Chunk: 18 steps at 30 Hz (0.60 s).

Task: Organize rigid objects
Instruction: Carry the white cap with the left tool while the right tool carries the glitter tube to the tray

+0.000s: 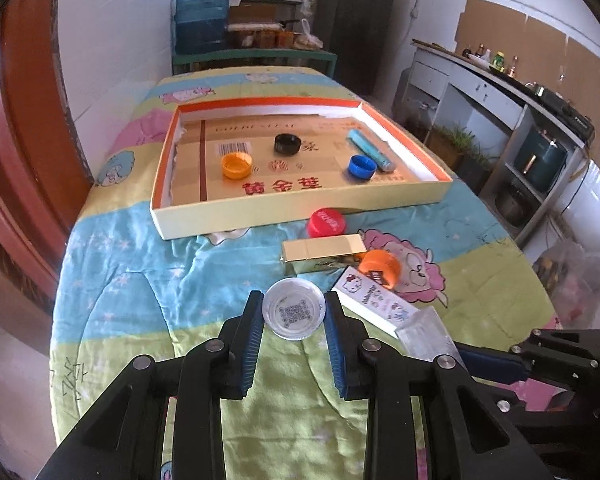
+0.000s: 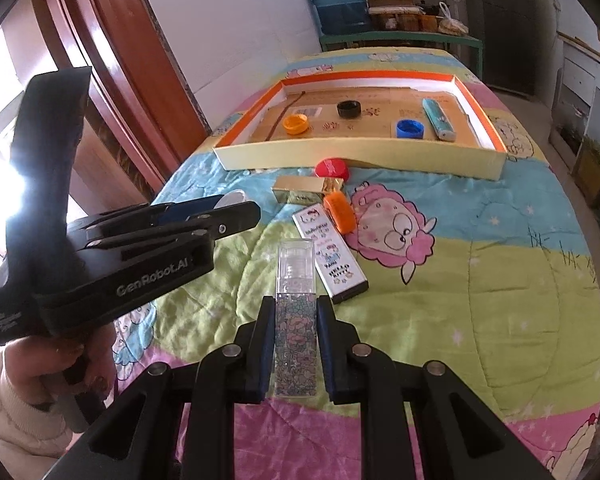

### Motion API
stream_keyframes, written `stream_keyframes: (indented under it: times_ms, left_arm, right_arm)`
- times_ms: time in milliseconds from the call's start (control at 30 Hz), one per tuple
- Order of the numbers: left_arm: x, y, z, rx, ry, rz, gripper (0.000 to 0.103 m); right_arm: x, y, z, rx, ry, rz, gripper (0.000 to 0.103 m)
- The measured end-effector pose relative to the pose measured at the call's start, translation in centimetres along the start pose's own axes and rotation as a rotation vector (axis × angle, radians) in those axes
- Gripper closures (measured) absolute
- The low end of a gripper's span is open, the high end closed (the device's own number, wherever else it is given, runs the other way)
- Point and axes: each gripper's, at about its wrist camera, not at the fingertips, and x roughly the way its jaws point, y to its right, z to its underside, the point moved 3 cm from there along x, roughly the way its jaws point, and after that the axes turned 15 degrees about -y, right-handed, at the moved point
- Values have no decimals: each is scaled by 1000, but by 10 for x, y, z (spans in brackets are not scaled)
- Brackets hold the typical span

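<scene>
My left gripper is shut on a clear round cap with a QR code inside, held a little above the quilt. My right gripper is shut on a clear oblong case with a flower pattern, pointing toward the tray. The shallow cardboard tray with an orange rim holds an orange cap, a black cap, a blue cap and a light-blue tube. Loose on the quilt lie a red cap, a gold box, another orange cap and a white cartoon-printed box.
The table wears a cartoon quilt. A red wooden door stands to the left. Shelves with a blue water jug are behind the table, and a counter runs along the right. A hand in a pale sleeve grips the left tool.
</scene>
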Motion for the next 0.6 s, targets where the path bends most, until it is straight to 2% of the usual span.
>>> stream_keyframes:
  times_ms: [600]
  left_arm:
    - [-31,-4,-20,-59,67,18,73]
  right_arm:
    - [-26,0,-32,-13,69,38,83]
